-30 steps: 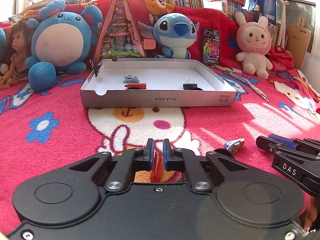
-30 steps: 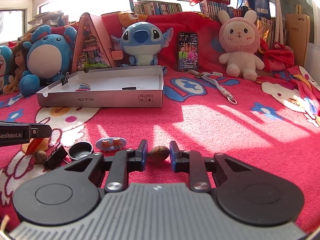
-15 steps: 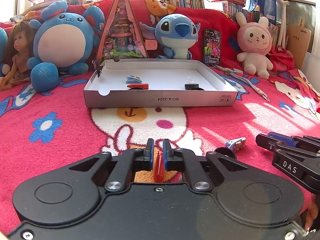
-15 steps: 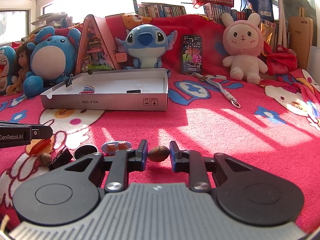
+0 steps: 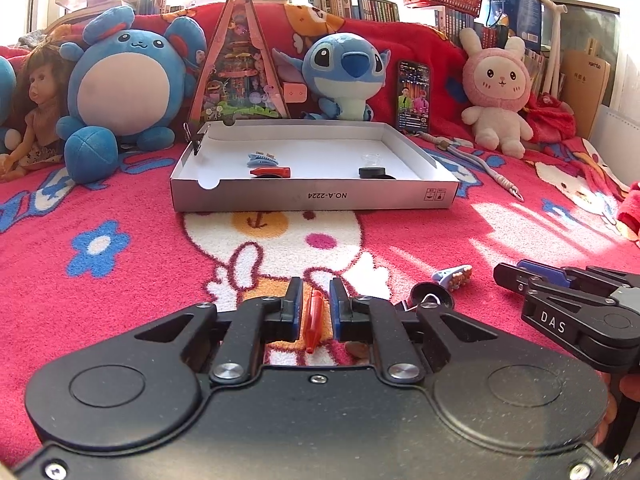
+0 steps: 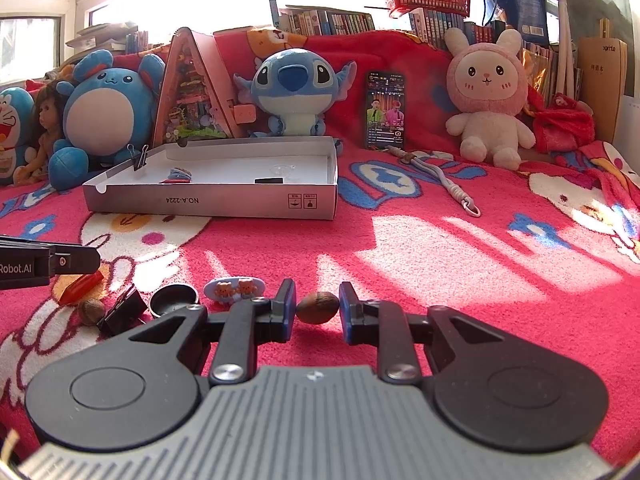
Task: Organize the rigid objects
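Observation:
In the left wrist view, an orange plastic piece [image 5: 313,316] lies on the red blanket between the pads of my left gripper [image 5: 315,300]. Its jaws are opening, with a small gap on each side of the piece. My right gripper [image 6: 318,304] is shut on a brown nut [image 6: 318,309] low over the blanket. The right gripper also shows at the right edge of the left wrist view. The white cardboard box [image 5: 312,196] stands ahead, holding a blue clip [image 5: 261,157], a red piece [image 5: 270,171] and a black ring [image 5: 372,172].
Loose on the blanket to the left of the right gripper are a bear hair clip [image 6: 234,290], a black cap [image 6: 174,300], a binder clip [image 6: 122,312] and a second nut [image 6: 91,311]. Plush toys, a doll, a phone [image 6: 385,110] and a lanyard [image 6: 452,184] line the back.
The left jaws have parted a little, and the orange piece now sits loose between them. The right gripper keeps its hold on the nut and has not moved.

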The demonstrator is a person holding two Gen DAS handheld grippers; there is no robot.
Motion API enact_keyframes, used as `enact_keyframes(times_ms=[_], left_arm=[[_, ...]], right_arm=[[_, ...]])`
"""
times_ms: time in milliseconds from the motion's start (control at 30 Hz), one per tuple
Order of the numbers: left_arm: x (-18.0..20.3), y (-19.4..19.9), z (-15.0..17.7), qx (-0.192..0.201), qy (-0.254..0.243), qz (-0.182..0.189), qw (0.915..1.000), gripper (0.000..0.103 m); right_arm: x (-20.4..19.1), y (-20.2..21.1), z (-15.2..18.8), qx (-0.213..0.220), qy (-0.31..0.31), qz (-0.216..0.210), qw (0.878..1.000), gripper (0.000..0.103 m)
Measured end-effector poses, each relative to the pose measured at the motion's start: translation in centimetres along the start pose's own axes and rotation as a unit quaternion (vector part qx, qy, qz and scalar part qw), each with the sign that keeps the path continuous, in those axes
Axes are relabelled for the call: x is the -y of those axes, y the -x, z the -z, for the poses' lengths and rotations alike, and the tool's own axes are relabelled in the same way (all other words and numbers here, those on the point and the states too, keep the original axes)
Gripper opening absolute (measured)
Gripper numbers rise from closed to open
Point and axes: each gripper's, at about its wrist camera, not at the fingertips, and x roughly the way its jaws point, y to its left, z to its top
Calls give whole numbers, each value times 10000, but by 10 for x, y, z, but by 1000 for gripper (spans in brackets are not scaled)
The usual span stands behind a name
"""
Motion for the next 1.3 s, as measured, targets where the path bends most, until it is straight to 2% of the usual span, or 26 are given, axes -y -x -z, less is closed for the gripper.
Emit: enact_keyframes(times_ms=[267,367,667,700,767,967,1300], left_arm=[[10,17,15,-219,33,282,9994,25],[16,15,16,-188,-3,242,9995,29],[21,2,16,-230,95,194,9995,27],[21,1,15,-232,104,212,9995,23],[22,0,15,-227,117,224,9994,22],[23,3,10,-132,88,208,9997,22],[10,-5,-26,153,52,34,9999,22]], right_arm=[[0,0,3,-8,-29,16,10000,28],[0,-1,3,-15,-28,20,10000,28],[-1,-1,8,-64,26,33,10000,31],[-1,-1,8,-59,53,40,10000,31],[-3,0,8,-56,105,47,9999,31],[-2,2,7,-33,111,-18,9999,27],[2,-4,-15,131,-84,-169,9997,27]])
